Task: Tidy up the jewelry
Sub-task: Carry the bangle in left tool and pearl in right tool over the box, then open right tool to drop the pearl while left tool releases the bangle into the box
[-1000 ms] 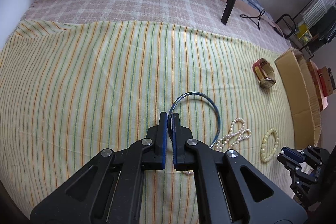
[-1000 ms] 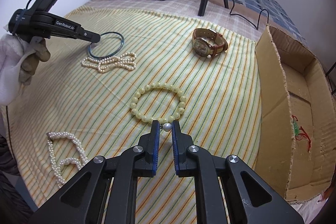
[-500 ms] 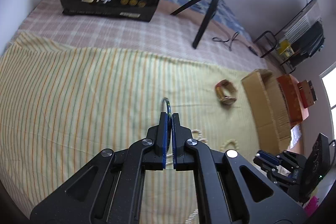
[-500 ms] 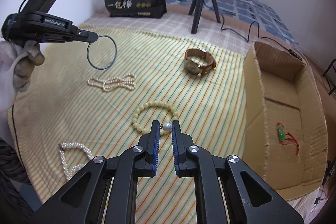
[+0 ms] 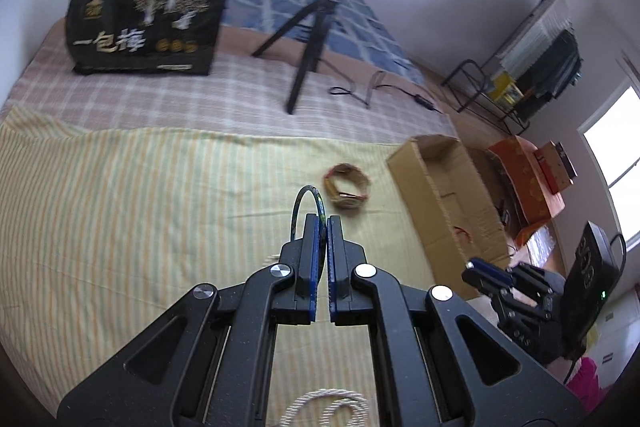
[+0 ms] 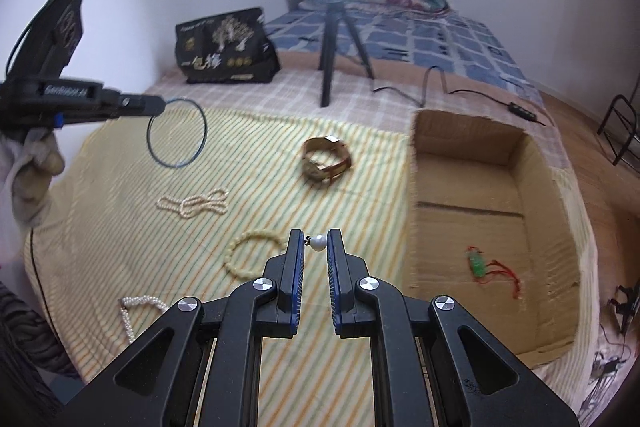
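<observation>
My left gripper (image 5: 323, 219) is shut on a thin blue bangle (image 5: 298, 205) and holds it in the air above the striped cloth; the bangle (image 6: 176, 133) hangs from the left gripper's tip (image 6: 158, 105) in the right wrist view. My right gripper (image 6: 315, 239) is shut on a small pearl pendant (image 6: 319, 242), held above the cloth near the cardboard box (image 6: 424, 155). On the cloth lie a brown watch (image 6: 326, 163), a cream bead bracelet (image 6: 250, 253) and two pearl strands (image 6: 194, 205) (image 6: 136, 311). A green charm with red cord (image 6: 478, 265) lies inside the box.
A black printed bag (image 6: 226, 47) and a ring-light tripod (image 6: 332, 39) with its cable (image 6: 436, 83) stand at the back of the bed. The box (image 5: 436, 183) sits at the cloth's right edge. Shelves and boxes (image 5: 532, 167) are beyond the bed.
My left gripper has lifted the blue bangle off the cloth and carried it up and toward the box. My right gripper has risen with the pearl pendant and moved toward the box.
</observation>
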Tool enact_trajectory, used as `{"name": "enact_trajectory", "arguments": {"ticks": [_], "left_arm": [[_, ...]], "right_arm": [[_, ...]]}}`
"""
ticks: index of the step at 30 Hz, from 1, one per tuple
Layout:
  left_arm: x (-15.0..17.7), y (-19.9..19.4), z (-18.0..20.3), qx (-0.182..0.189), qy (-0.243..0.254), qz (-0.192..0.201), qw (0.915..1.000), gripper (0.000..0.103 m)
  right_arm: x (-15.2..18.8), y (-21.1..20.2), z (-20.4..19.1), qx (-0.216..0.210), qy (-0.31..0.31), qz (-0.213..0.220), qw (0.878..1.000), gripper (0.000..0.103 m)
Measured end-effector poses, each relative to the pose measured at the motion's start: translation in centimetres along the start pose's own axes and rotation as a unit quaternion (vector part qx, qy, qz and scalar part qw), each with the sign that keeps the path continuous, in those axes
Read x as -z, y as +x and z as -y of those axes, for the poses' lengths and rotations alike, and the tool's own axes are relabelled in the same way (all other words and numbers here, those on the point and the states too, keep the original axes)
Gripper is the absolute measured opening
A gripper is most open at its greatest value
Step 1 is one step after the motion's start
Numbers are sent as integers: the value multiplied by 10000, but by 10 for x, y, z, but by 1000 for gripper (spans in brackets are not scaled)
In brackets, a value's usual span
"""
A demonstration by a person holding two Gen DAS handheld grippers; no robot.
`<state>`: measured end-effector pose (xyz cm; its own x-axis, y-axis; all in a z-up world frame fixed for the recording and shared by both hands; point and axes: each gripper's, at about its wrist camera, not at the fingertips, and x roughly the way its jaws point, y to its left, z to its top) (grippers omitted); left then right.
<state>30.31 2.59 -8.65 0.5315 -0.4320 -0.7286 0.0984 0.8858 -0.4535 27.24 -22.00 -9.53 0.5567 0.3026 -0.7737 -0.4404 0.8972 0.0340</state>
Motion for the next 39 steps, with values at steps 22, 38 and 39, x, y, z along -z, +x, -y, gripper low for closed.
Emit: {"name": "enact_trajectory", "arguments": {"ticks": [22, 38, 39], "left_arm": [[2, 51, 145, 804, 820, -81, 9933, 1], [6, 102, 191, 964, 1007, -269, 9899, 1], [8, 104, 193, 956, 1018, -286, 9898, 1]], "right_arm": [[34, -45, 106, 722, 984, 142, 9924, 10], [48, -41, 122, 790, 1039, -43, 9914, 10], [48, -40, 122, 797, 1028, -51, 9915, 10]]}}
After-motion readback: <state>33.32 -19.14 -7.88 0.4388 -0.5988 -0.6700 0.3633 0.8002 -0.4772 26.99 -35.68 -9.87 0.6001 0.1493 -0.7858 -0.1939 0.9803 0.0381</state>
